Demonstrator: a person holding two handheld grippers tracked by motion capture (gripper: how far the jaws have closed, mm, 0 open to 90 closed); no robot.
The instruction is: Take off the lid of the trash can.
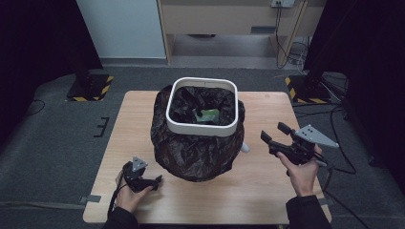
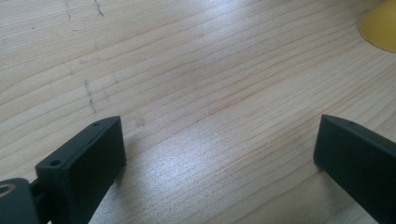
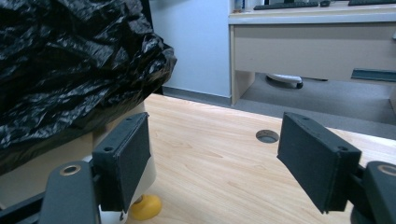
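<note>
your left gripper (image 1: 157, 180) sits low at the near left part of the wooden table (image 1: 267, 191), jaws spread wide with nothing between them. in the left gripper view it's just bare wood grain in the gap, and the jaws look to be hovering right over the tabletop. there's a bit of something yellow (image 2: 380, 28) in the top right corner of that view, well off from the jaws, can't tell what it is from there.

your right gripper (image 1: 274, 132) is up on the right side of the table, also wide open and holding nothing. it points toward the bin (image 1: 202, 128) but isn't touching it. in the right gripper view the black bag (image 3: 60, 70) bulges just past the left-hand jaw, and you can see a small yellow foot (image 3: 145, 206) down low by that jaw under the bin's pale body.

the bin itself stands in the middle of the table, a bit toward the far edge. the bag is draped over its outside and a white rim (image 1: 177, 128) sits on top around the opening. there's something green (image 1: 209, 115) lying inside the bag.
</note>
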